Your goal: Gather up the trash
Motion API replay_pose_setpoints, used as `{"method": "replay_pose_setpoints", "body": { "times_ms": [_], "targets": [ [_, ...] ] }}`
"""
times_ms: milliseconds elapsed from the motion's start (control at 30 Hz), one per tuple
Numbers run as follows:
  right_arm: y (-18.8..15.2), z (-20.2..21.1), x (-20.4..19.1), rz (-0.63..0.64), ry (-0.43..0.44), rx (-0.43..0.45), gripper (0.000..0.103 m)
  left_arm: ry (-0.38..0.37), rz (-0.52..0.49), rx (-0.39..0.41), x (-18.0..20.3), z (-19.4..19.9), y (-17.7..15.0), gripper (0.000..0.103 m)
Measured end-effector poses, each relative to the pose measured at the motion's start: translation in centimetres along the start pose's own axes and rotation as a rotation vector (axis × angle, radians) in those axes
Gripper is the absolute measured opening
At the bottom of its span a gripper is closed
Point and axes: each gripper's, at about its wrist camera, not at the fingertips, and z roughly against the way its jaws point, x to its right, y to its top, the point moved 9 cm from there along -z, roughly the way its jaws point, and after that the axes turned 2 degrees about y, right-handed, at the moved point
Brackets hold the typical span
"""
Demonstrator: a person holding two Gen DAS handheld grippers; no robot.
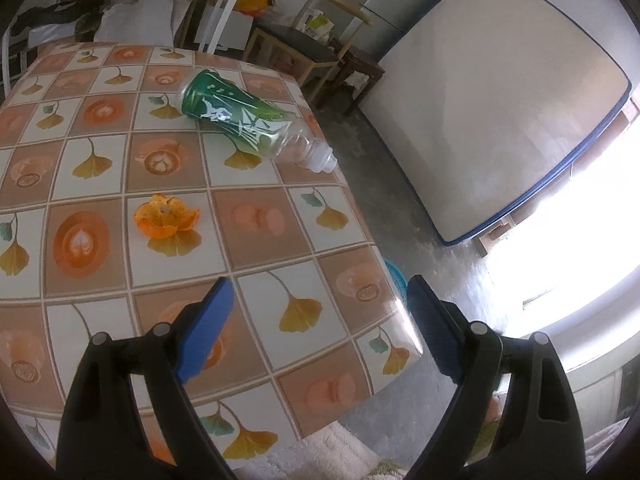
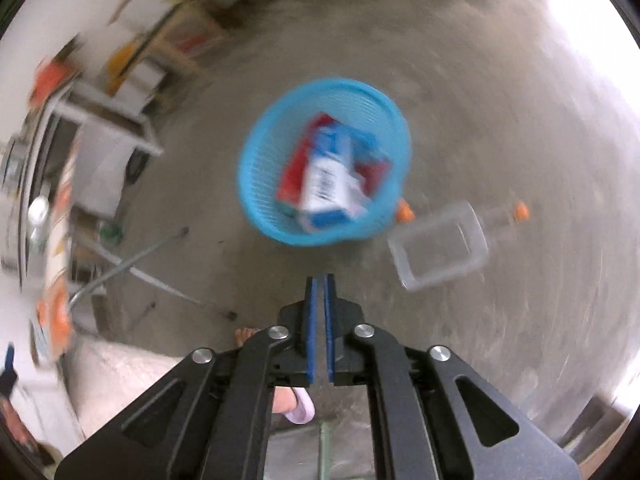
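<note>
In the left wrist view a green-labelled plastic bottle (image 1: 256, 120) lies on its side near the far right edge of the table (image 1: 328, 240). An orange peel (image 1: 166, 216) sits in the middle of the table. My left gripper (image 1: 320, 284) hangs open over the table's near right corner, with nothing between its fingers. The right wrist view is blurred. A blue basket (image 2: 324, 160) stands on the floor and holds red, white and blue cartons. A clear bottle (image 2: 440, 244) with an orange cap is just right of the basket, outside its rim. My right gripper (image 2: 320, 280) is above the floor in front of the basket, open by a narrow slit and empty.
A mattress (image 1: 500, 112) leans against the wall right of the table, with a wooden chair (image 1: 320, 48) behind it. The basket's rim (image 1: 394, 276) shows past the table edge. A white rug (image 2: 120, 376), thin metal poles (image 2: 152, 256) and a slippered foot (image 2: 298, 408) are on the floor.
</note>
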Motion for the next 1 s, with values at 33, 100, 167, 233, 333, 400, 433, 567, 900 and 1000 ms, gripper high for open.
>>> {"method": "replay_pose_setpoints", "body": {
  "times_ms": [33,100,167,233,333,400,433,567,900,1000],
  "targets": [
    [-0.5,-1.0,2.1,-0.068,-0.001,-0.015,0.023,-0.001,-0.002,-0.003,0.2,-0.2,0.0,0.084],
    [-1.4,-3.1,5.3,-0.175,0.004,-0.040,0.030,0.000,-0.010,-0.008,0.6,-0.5,0.1,0.084],
    [-2.2,-5.5,8.2,-0.263,-0.021,-0.065,0.035,0.006,-0.020,-0.013,1.0,-0.6,0.0,0.084],
    [-2.8,-8.7,11.6,-0.370,-0.047,-0.087,0.037,0.017,-0.028,-0.016,1.3,-0.9,-0.1,0.084],
    [-3.4,-12.9,15.9,-0.528,-0.067,-0.111,0.037,0.030,-0.022,-0.017,1.3,-1.0,-0.1,0.084],
    [-4.1,-16.1,18.5,-0.650,-0.063,-0.129,0.037,0.049,-0.021,-0.019,1.2,-1.1,-0.1,0.084],
    [-4.2,-17.3,19.2,-0.691,-0.055,-0.134,0.037,0.059,-0.021,-0.020,1.1,-1.2,-0.1,0.084],
    [-4.6,-21.7,21.2,-0.828,-0.039,-0.148,0.037,0.102,-0.027,-0.021,0.7,-1.2,0.0,0.084],
    [-4.6,-24.4,22.0,-0.939,-0.066,-0.118,0.005,0.145,-0.021,-0.013,0.3,-1.7,0.1,0.090],
    [-4.3,-22.6,22.2,-0.948,-0.046,-0.070,0.004,0.141,-0.018,-0.015,0.5,-2.0,0.1,0.090]
  ]
}}
